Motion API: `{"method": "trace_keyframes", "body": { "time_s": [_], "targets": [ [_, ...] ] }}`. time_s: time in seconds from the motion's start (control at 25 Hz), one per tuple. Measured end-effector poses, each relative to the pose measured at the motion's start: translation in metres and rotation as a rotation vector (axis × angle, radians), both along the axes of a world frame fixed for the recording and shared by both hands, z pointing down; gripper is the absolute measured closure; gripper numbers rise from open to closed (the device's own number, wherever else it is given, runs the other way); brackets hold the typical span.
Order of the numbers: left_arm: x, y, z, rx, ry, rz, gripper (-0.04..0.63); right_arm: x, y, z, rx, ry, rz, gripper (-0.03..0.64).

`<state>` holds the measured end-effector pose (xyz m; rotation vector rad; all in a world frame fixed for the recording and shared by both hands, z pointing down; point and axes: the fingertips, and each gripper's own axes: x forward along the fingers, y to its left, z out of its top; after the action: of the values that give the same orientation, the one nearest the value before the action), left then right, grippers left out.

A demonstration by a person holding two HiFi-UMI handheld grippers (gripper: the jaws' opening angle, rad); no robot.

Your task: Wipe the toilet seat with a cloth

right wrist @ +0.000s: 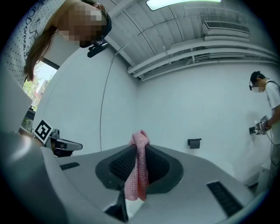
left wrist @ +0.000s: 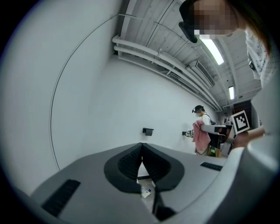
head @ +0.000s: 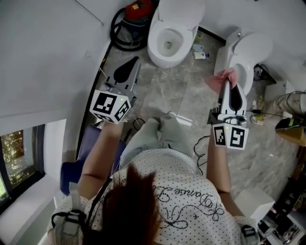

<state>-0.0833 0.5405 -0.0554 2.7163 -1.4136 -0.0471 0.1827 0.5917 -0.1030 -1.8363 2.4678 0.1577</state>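
Two white toilets stand on the marble floor in the head view: one with its lid up and bowl open (head: 167, 44) at top centre, another (head: 248, 51) at top right. My right gripper (head: 228, 84) is shut on a pink knitted cloth (head: 218, 78), held just in front of the right toilet's near edge. In the right gripper view the cloth (right wrist: 137, 175) hangs from between the shut pads of the right gripper (right wrist: 139, 148). My left gripper (head: 134, 62) hangs at the left, away from both toilets, with its jaws together and nothing in them (left wrist: 141, 147).
A red machine with a coiled black hose (head: 134, 14) sits by the curved white wall. Small bottles (head: 201, 53) lie between the toilets; cables (head: 184, 118) trail over the floor. A white box (head: 253, 201) stands at lower right. Another person (right wrist: 269, 109) stands by the far wall.
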Motion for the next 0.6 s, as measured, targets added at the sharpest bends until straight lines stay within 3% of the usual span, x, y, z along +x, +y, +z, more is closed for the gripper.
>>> {"method": "trace_keyframes", "body": {
  "time_s": [0.24, 0.6],
  "targets": [
    [-0.006, -0.014, 0.005, -0.029, 0.009, -0.045, 0.591, 0.001, -0.025, 0.0, 0.016, -0.007, -0.034, 0.549],
    [0.017, -0.088, 0.007, -0.031, -0.015, -0.109, 0.591, 0.016, -0.124, 0.003, 0.022, -0.027, -0.129, 0.549]
  ]
}}
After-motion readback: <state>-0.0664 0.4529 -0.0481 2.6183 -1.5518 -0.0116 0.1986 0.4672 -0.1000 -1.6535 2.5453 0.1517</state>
